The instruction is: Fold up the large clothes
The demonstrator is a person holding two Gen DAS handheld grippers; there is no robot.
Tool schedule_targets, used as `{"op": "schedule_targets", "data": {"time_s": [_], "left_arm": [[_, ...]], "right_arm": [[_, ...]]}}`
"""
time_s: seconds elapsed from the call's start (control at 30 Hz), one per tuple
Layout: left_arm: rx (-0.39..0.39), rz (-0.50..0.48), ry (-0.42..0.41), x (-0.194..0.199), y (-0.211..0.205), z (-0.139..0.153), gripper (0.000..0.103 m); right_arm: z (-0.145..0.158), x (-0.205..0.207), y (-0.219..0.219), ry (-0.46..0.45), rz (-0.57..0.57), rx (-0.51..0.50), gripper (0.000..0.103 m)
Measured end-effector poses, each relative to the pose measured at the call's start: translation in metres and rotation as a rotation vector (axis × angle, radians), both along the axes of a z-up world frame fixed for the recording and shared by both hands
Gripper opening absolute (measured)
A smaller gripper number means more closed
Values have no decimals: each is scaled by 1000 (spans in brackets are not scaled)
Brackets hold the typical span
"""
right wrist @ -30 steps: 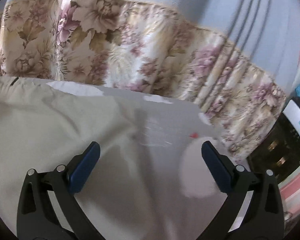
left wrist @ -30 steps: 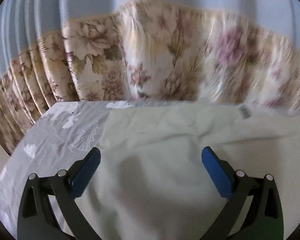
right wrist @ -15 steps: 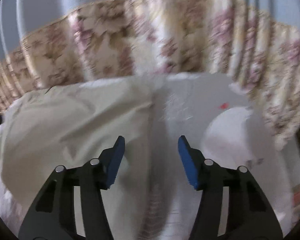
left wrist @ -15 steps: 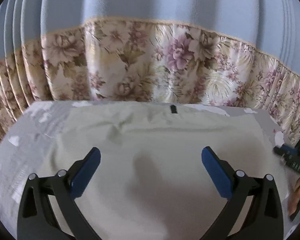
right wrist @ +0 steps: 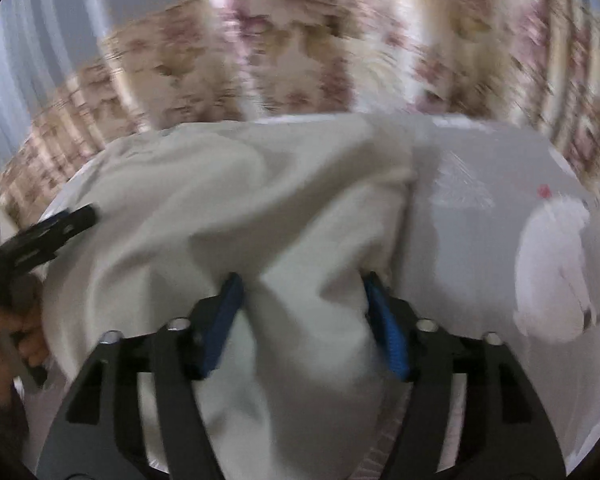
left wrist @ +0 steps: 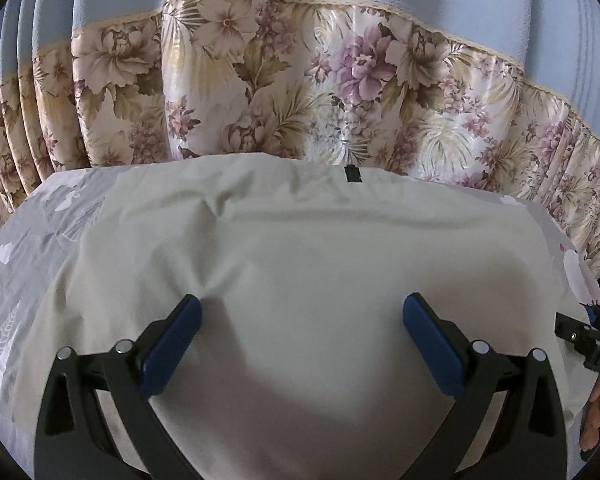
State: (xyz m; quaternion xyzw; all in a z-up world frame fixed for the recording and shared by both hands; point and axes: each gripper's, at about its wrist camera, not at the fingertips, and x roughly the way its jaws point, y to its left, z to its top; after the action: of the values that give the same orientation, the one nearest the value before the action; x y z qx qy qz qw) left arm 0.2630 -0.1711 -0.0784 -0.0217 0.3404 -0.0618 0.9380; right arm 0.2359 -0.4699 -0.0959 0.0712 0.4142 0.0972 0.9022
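Note:
A large pale cream garment lies spread on a grey printed bedsheet, with a small black tag at its far edge. My left gripper hovers open over the garment's middle, nothing between its blue pads. In the right wrist view, which is blurred, the garment bunches up at its right edge. My right gripper is pushed down there and its jaws are opening, with a raised fold of the cloth filling the gap between them. Each gripper shows at the edge of the other's view.
A floral curtain with a blue upper part hangs right behind the bed's far edge. Bare grey sheet with a white printed shape lies right of the garment. A hand holds the left gripper's handle.
The left view has swung right along the garment to its middle. My right gripper tipped downward, narrowed its jaws, then widened them, and a fold of cloth now sits between them.

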Motion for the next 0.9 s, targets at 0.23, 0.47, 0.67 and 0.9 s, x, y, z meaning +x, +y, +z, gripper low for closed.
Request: {"op": "schedule_targets", "data": {"time_s": [0.23,0.47,0.67,0.9], "left_arm": [[-22,-2,6,2,2,-1,101],[-23,-9,5,3,1,-1,101],[-29,-8,5,3,2,-2,101],[-31,-7,6,4,3,-3,101]], "right_arm": [[-6,4,-3,41,23,60,60],[4,-1,10,9,33,-38,38],[7,-8,39,-41,47,-234,43],[-10,5,3,49,-49,-10,70]]}}
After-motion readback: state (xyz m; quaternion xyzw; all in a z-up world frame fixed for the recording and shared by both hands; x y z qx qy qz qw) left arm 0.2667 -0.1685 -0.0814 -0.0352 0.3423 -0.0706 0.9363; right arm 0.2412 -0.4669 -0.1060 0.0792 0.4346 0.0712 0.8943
